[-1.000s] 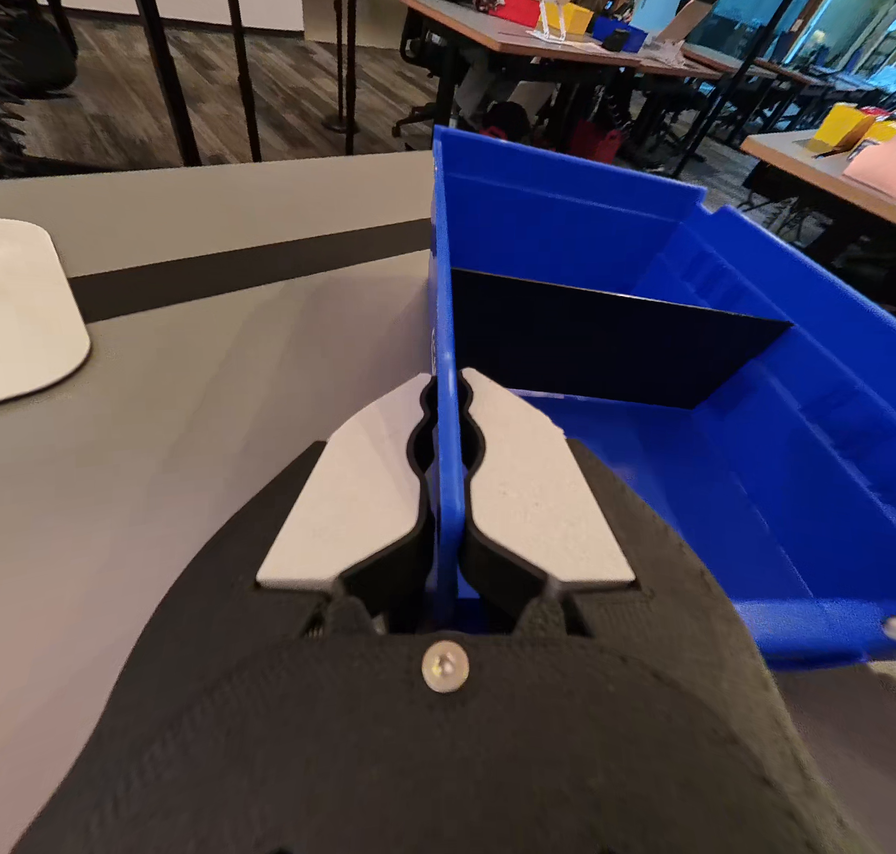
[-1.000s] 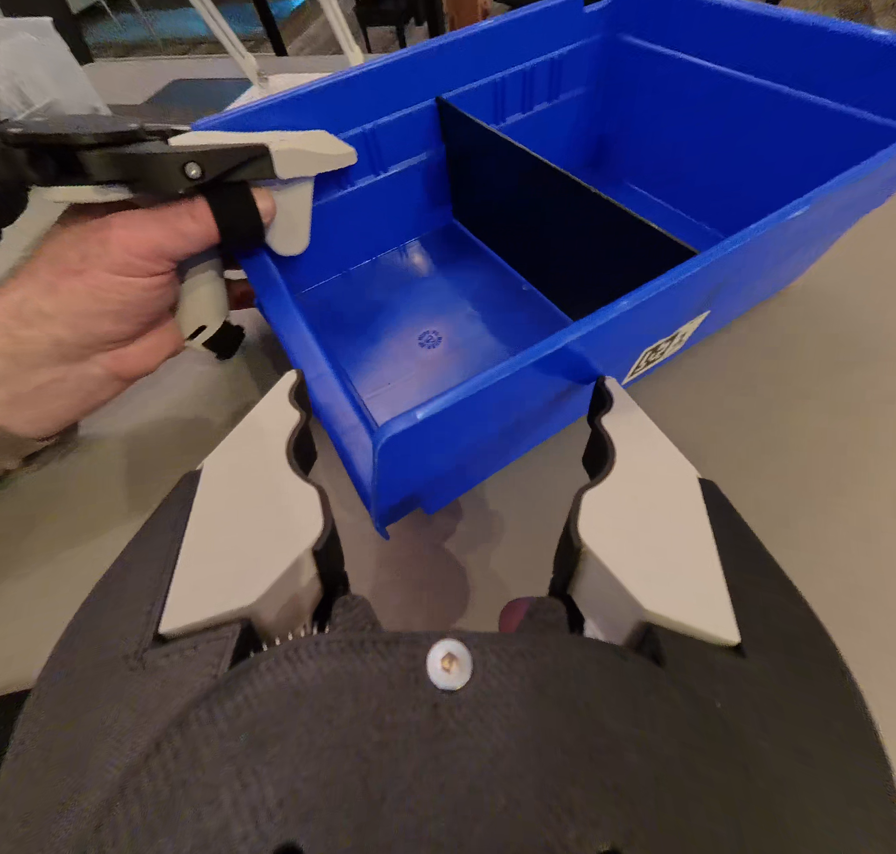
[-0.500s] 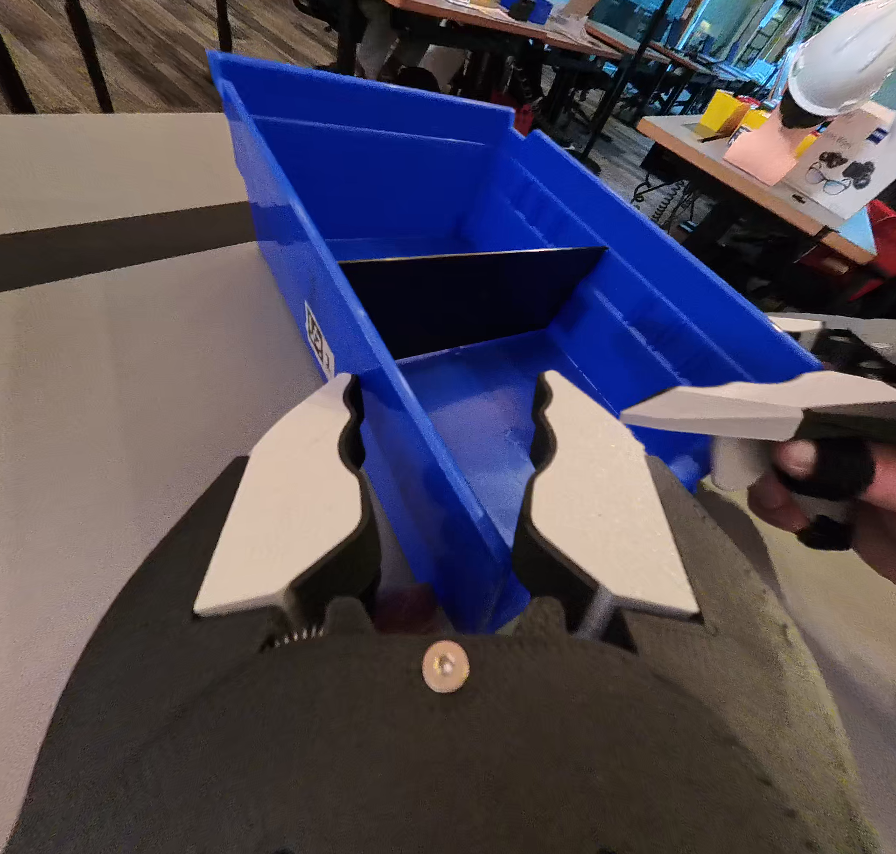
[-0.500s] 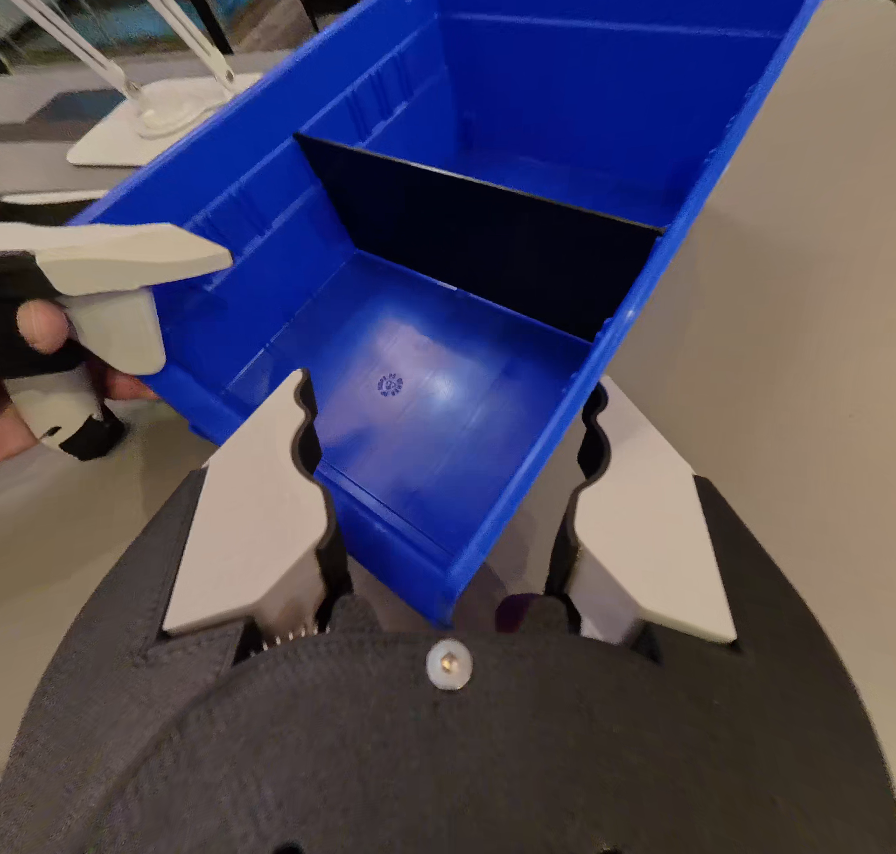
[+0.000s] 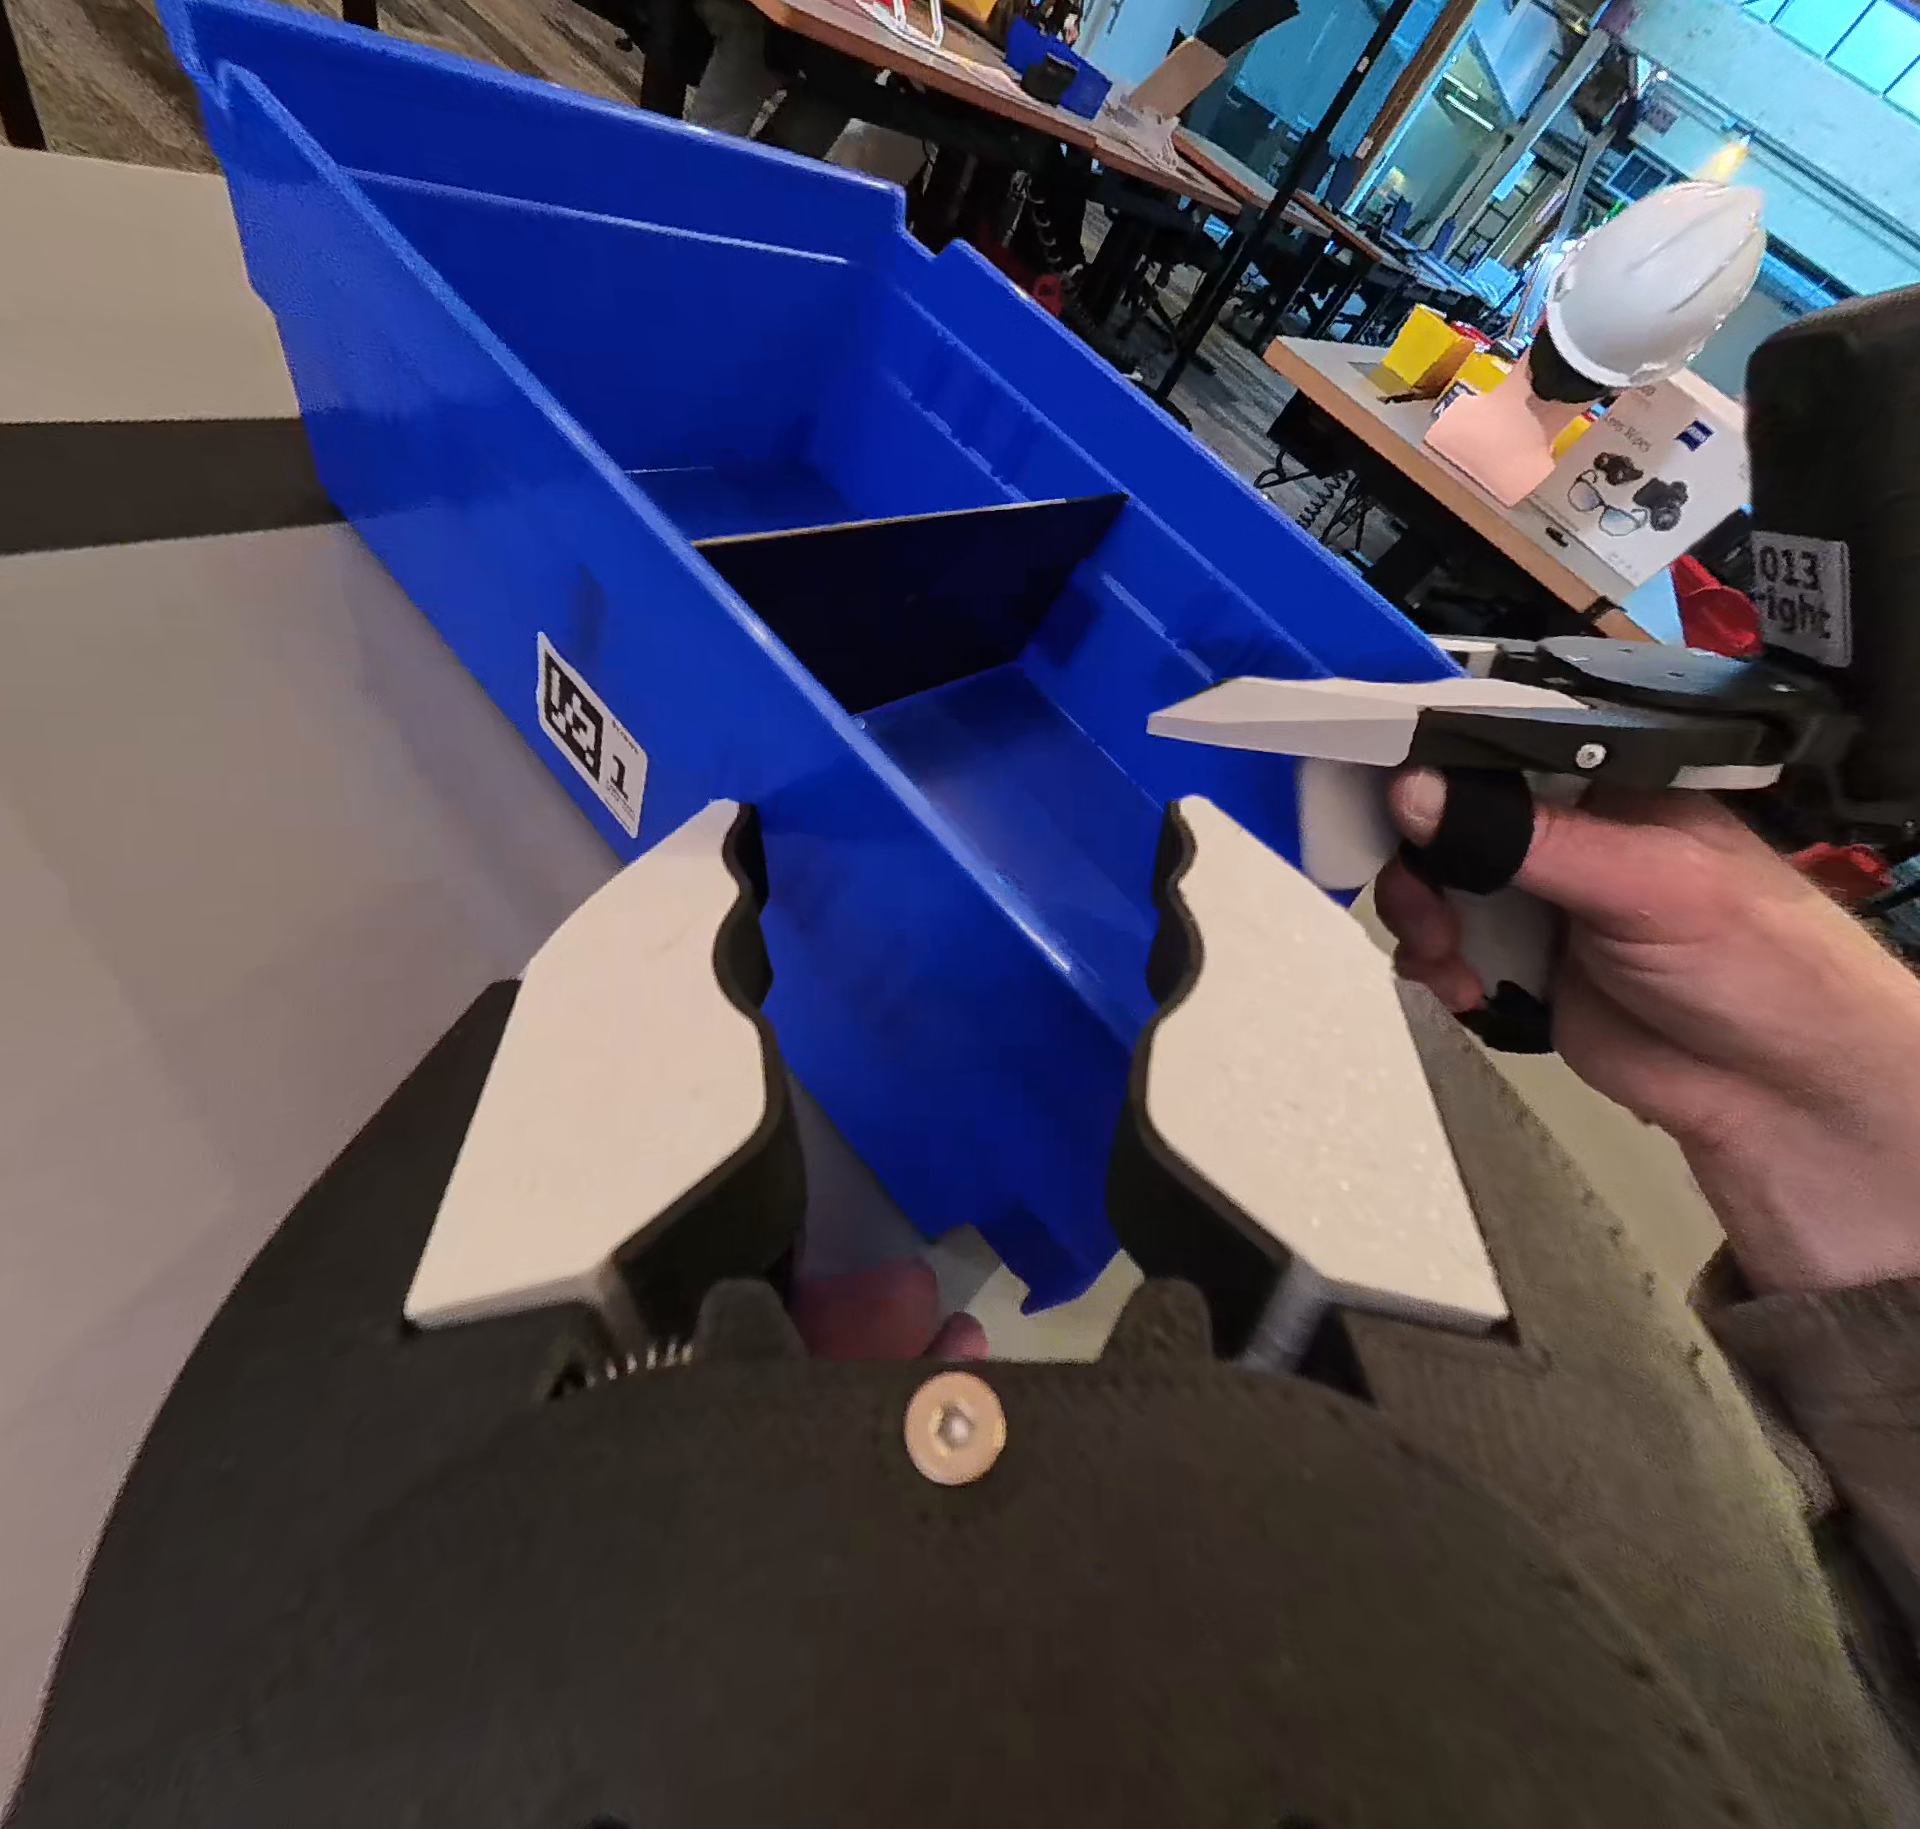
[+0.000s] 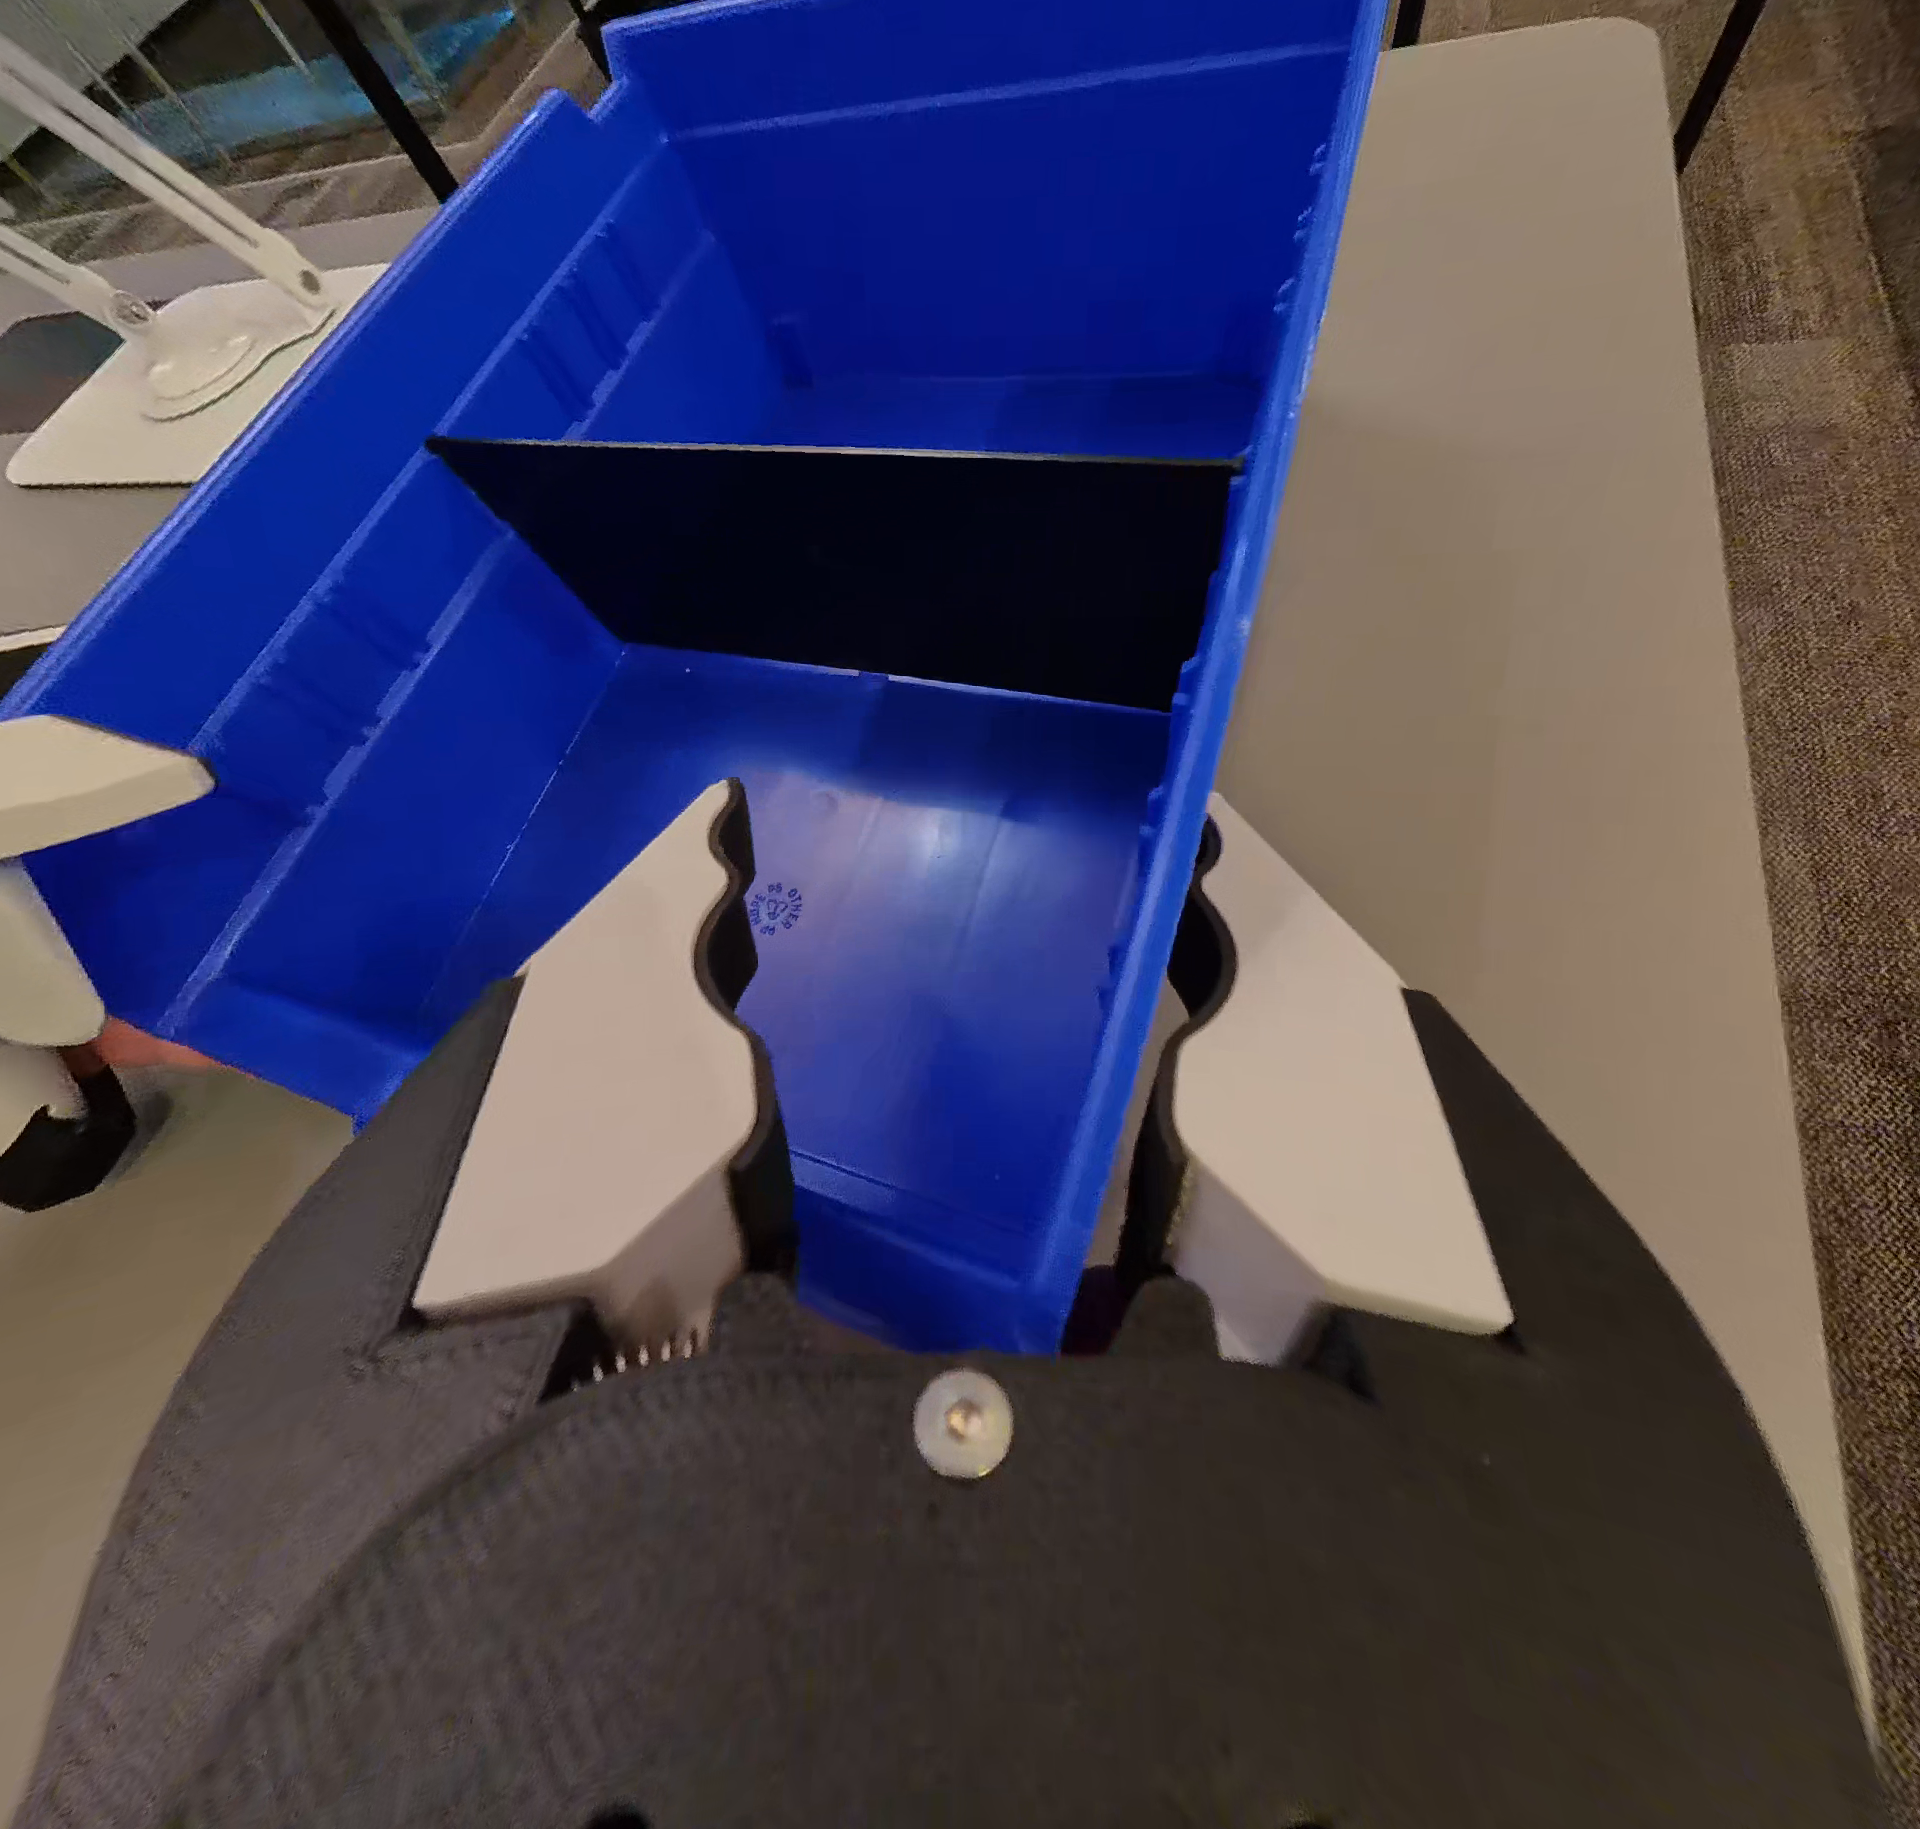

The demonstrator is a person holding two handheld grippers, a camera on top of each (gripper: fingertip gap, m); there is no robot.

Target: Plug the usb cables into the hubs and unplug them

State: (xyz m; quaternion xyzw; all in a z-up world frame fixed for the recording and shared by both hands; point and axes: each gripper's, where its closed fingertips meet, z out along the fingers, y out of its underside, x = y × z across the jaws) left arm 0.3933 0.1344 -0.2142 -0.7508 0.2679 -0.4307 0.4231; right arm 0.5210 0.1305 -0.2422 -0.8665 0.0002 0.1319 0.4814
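Observation:
No USB cable or hub is in view. A blue plastic bin [image 5: 499, 429] with a black divider [image 5: 914, 595] stands empty on the grey table. My left gripper [image 5: 951, 823] is open, and a near corner of the bin lies between its fingers. My right gripper [image 6: 966, 813] is open and straddles the right side wall of the bin [image 6: 935, 169] near its front end. The divider [image 6: 831, 553] crosses the bin's middle. The right gripper [image 5: 1351, 730], held in a hand, also shows in the left wrist view. A left finger [image 6: 94, 771] shows in the right wrist view.
A white lamp base [image 6: 177, 366] stands left of the bin. The table [image 6: 1507, 532] ends close to the right of the bin, with carpet floor [image 6: 1818, 532] beyond. The bin's side carries a label [image 5: 590, 730]. Other tables and a white hard hat [image 5: 1652, 273] are far off.
My left gripper, shut on the bin's wall one second ago, has let go and opened. My right gripper has moved forward and now straddles the bin's right wall.

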